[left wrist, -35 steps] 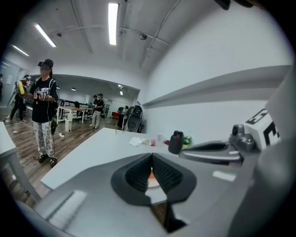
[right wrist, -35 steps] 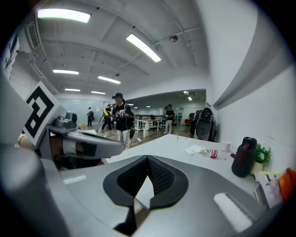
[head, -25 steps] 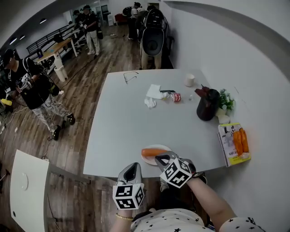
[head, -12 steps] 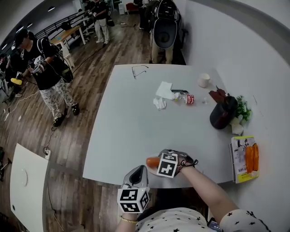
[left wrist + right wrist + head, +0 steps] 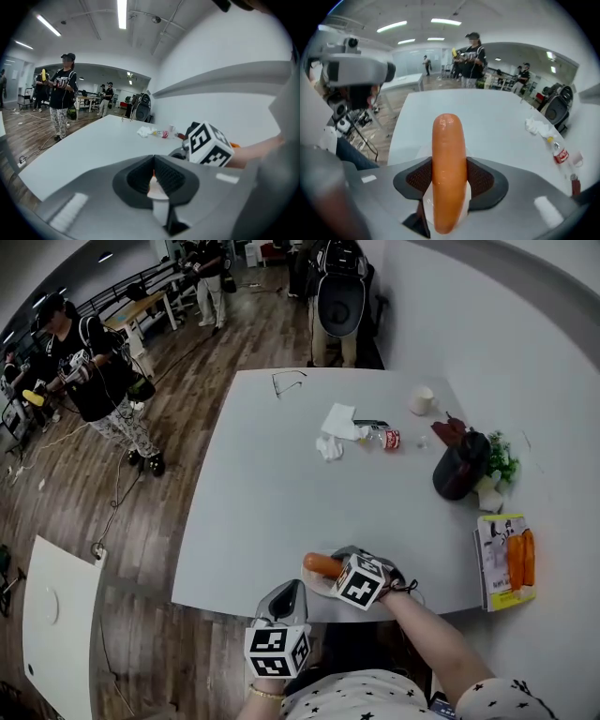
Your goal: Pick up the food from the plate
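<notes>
An orange sausage (image 5: pixel 322 564) (image 5: pixel 449 168) lies on a small white plate (image 5: pixel 317 585) (image 5: pixel 407 150) at the near edge of the white table (image 5: pixel 281 493). My right gripper (image 5: pixel 334 564) (image 5: pixel 449 177) reaches over the plate from the right. Its jaws are closing, the sausage stands lengthwise between them, and both pads touch its sides. My left gripper (image 5: pixel 282 594) (image 5: pixel 153 174) hangs just off the table's near edge, left of the plate, shut with nothing in it.
Farther back on the table lie crumpled tissue (image 5: pixel 334 432), a small bottle (image 5: pixel 383 439), a cup (image 5: pixel 422 401), glasses (image 5: pixel 289 382) and a dark vase with a plant (image 5: pixel 461 468). A book (image 5: pixel 509 562) sits at the right edge. People stand on the wooden floor at left.
My right gripper swung over the plate and now has the sausage between its jaws. The left gripper stayed below the table edge. The head view shifted slightly.
</notes>
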The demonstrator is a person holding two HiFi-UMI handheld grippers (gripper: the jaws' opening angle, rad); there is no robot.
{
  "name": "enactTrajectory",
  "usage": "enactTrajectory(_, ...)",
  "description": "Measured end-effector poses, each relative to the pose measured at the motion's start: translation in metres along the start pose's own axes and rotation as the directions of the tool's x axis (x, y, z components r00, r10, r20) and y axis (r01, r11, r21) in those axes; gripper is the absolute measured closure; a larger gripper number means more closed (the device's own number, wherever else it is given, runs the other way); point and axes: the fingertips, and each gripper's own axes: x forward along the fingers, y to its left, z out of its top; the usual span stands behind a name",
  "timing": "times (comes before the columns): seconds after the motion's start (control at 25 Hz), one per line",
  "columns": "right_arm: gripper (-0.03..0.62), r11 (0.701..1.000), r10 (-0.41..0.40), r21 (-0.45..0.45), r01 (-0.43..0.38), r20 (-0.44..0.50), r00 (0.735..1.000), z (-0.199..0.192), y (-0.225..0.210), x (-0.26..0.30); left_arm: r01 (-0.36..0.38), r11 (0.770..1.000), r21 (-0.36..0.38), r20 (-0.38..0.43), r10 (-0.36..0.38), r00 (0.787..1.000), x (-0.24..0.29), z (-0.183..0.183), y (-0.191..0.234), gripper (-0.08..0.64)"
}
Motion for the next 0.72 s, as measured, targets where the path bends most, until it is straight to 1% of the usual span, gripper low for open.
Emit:
enactTrajectory(0.04,0.376,0.998,-0.025,0.059,0.02,0.071,0.997,0.007,0.0,-0.011,0.001,1.0,0.006,0.001,-0.001,1.0,-0.003,0.0,-0.002,0.552)
enactTrajectory(0.08,0.376,0.991,-0.053,0.126,0.035,0.144,0.988,0.014,0.001,-0.025,0.002,1.0,0.011,0.001,-0.002,1.0,-0.007,-0.001,-0.003,0.552)
enactTrajectory(0.12,0.376,0.98,-0.087,0.194,0.045,0.215,0.973,0.021,0.003,-0.039,0.004,1.0,0.015,0.001,-0.004,1.0,-0.011,-0.002,-0.005,0.552)
enactTrajectory(0.16,0.376,0.964,-0.126,0.259,0.051,0.283,0.951,0.027,0.005,-0.056,0.007,1.0,0.018,0.003,-0.007,1.0,-0.016,-0.002,-0.008,0.552)
enactTrajectory(0.24,0.376,0.928,-0.215,0.369,0.058,0.401,0.89,0.036,0.012,-0.088,0.019,1.0,0.025,0.008,-0.02,1.0,-0.026,-0.003,-0.014,0.552)
enactTrajectory(0.32,0.376,0.89,-0.306,0.451,0.069,0.476,0.825,0.039,0.023,-0.115,0.036,0.999,0.039,0.018,-0.037,0.999,-0.036,-0.005,-0.022,0.552)
enactTrajectory(0.36,0.376,0.871,-0.347,0.485,0.078,0.494,0.797,0.038,0.028,-0.126,0.044,0.998,0.048,0.022,-0.045,0.999,-0.04,-0.006,-0.025,0.552)
enactTrajectory(0.4,0.376,0.853,-0.382,0.514,0.087,0.502,0.776,0.036,0.034,-0.134,0.051,0.997,0.055,0.024,-0.052,0.998,-0.044,-0.007,-0.028,0.552)
enactTrajectory(0.48,0.376,0.825,-0.429,0.557,0.096,0.507,0.748,0.032,0.047,-0.145,0.063,0.996,0.065,0.025,-0.065,0.998,-0.051,-0.011,-0.032,0.552)
enactTrajectory(0.6,0.375,0.799,-0.459,0.595,0.088,0.508,0.729,0.029,0.063,-0.152,0.069,0.995,0.071,0.035,-0.072,0.997,-0.062,-0.013,-0.033,0.552)
enactTrajectory(0.72,0.376,0.781,-0.488,0.616,0.098,0.505,0.712,0.032,0.071,-0.159,0.074,0.994,0.079,0.052,-0.079,0.996,-0.072,-0.008,-0.032,0.552)
